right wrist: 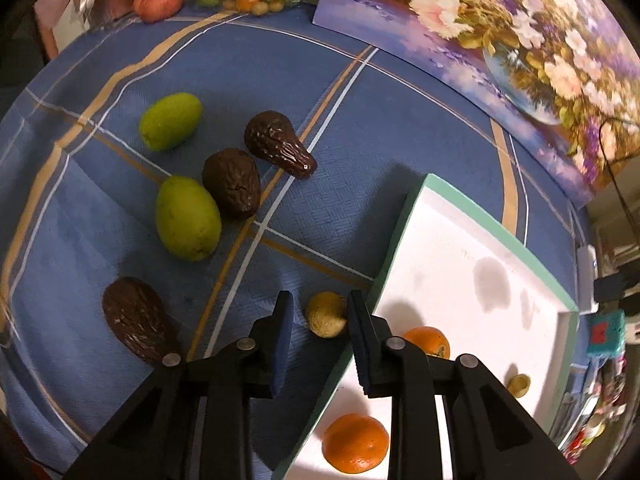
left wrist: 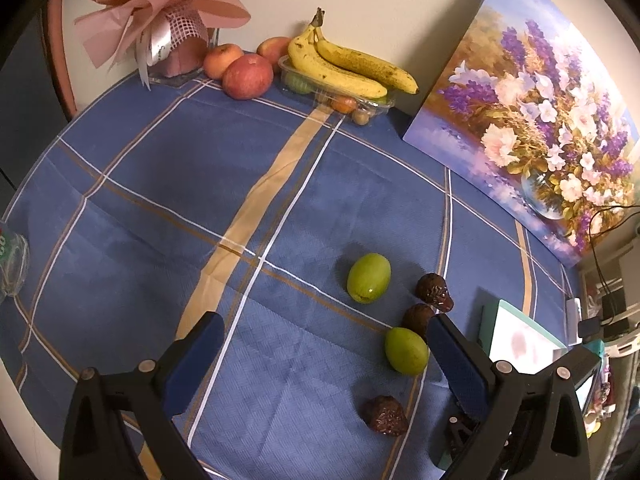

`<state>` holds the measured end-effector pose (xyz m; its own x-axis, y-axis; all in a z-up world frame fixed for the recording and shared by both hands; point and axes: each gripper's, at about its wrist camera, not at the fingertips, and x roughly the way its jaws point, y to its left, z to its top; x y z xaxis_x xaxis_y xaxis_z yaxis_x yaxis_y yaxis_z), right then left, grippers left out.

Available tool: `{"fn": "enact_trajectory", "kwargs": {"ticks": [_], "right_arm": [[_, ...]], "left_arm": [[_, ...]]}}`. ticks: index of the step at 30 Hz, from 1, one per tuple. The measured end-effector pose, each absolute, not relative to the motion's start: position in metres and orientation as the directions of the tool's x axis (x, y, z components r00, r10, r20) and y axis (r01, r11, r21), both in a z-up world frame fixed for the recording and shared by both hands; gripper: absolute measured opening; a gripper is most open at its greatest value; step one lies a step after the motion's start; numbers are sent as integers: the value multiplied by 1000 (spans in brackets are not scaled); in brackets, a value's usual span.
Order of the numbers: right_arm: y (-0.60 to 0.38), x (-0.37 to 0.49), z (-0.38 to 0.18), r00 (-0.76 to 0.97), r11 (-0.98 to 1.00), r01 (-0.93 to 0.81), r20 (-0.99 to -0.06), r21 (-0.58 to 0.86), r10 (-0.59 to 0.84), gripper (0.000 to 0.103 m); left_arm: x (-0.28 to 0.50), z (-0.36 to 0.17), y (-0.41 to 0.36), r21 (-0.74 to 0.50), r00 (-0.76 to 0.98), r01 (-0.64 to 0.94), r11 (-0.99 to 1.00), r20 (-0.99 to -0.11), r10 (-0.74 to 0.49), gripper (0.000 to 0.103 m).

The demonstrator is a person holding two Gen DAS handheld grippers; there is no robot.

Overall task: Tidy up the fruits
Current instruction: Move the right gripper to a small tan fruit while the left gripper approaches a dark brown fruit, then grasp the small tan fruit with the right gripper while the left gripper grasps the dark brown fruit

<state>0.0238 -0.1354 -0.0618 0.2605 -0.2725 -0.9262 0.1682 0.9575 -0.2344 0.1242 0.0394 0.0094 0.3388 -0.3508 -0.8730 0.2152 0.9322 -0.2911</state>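
My right gripper [right wrist: 320,300] points down at the blue cloth beside the tray's left edge, shut on a small yellow-brown fruit [right wrist: 326,314] between its pads. The white tray with a teal rim [right wrist: 500,232] holds two oranges [right wrist: 426,342] [right wrist: 356,442] and a small yellow fruit [right wrist: 519,385]. On the cloth lie two green fruits [right wrist: 170,120] [right wrist: 188,218] and three dark wrinkled fruits [right wrist: 280,144] [right wrist: 232,188] [right wrist: 136,320]. My left gripper [left wrist: 320,332] hangs wide open above the cloth. One green fruit [left wrist: 406,350] lies close to its right finger [left wrist: 452,352], untouched.
At the back against the wall are bananas [left wrist: 344,64] on a clear plastic box [left wrist: 332,96] of small fruits, apples [left wrist: 248,76] and a pink bouquet [left wrist: 160,12]. A flower painting [left wrist: 540,120] leans at the right. A glass [left wrist: 12,260] stands at the left table edge.
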Motion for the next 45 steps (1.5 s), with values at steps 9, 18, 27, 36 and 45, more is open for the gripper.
{"fn": "enact_trajectory", "kwargs": {"ticks": [9, 18, 27, 36, 45], "right_arm": [[-122, 23, -68, 260, 939, 95, -902, -332, -345, 25], [-122, 17, -64, 270, 946, 100, -907, -308, -323, 23], [-150, 8, -40, 332, 976, 209, -935, -52, -121, 23], [-162, -10, -15, 384, 966, 257, -918, -1, -104, 23], [-184, -26, -4, 410, 952, 306, -906, 26, -107, 23]], "left_arm": [[124, 2, 41, -300, 316, 197, 933, -882, -350, 102], [124, -7, 40, -307, 282, 192, 932, -893, -352, 102], [109, -20, 20, -307, 222, 246, 919, -906, -362, 98], [86, -39, -10, -312, 117, 324, 893, -924, -365, 73], [74, -56, -20, -304, 52, 342, 889, -938, -342, 54]]}}
